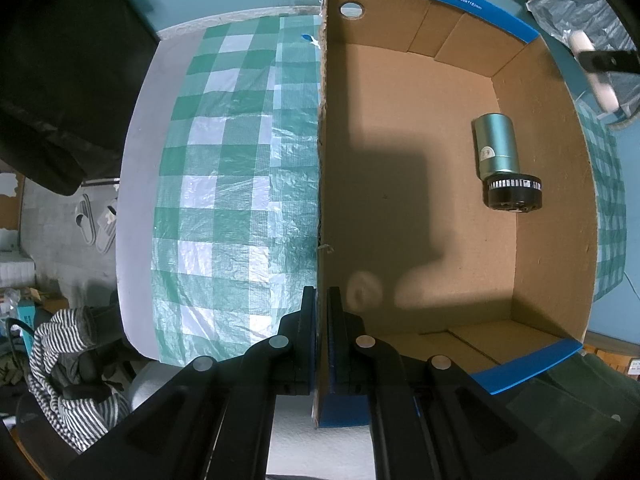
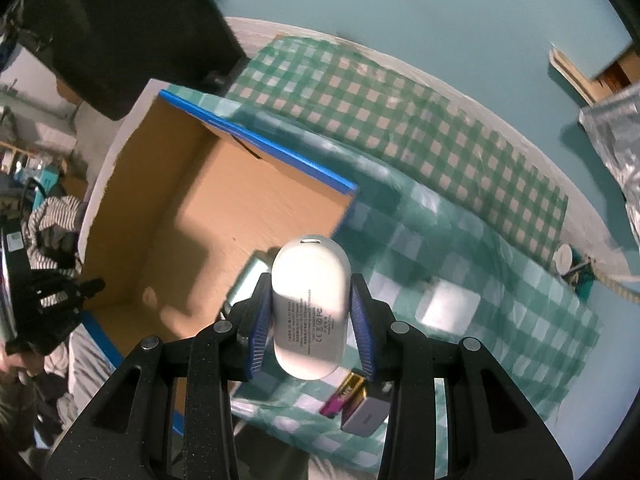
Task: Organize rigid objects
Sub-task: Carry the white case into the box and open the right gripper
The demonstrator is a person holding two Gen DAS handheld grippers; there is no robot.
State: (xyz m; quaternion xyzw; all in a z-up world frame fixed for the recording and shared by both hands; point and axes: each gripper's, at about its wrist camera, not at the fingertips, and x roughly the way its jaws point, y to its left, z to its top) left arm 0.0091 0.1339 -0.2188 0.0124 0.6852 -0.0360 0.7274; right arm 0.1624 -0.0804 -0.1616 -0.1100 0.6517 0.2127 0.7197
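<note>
My left gripper (image 1: 321, 300) is shut on the left wall of an open cardboard box (image 1: 323, 152) with blue-taped rims. A teal cylinder with a black cap (image 1: 502, 160) lies on the box floor near the right wall. My right gripper (image 2: 310, 300) is shut on a white oval power bank (image 2: 309, 308), held in the air above the box's right edge. That power bank (image 1: 596, 76) and a black finger show blurred at the left wrist view's upper right. The box (image 2: 188, 216) lies below and left in the right wrist view, with the cylinder mostly hidden behind the power bank.
A green checked cloth (image 1: 232, 184) covers the table. On the cloth (image 2: 500, 272) lie a purple-and-gold battery (image 2: 342, 394) and a grey metal block (image 2: 366, 416), just under my right fingers. A silver bag (image 2: 616, 152) sits far right. Striped fabric (image 1: 68, 364) and slippers lie on the floor left.
</note>
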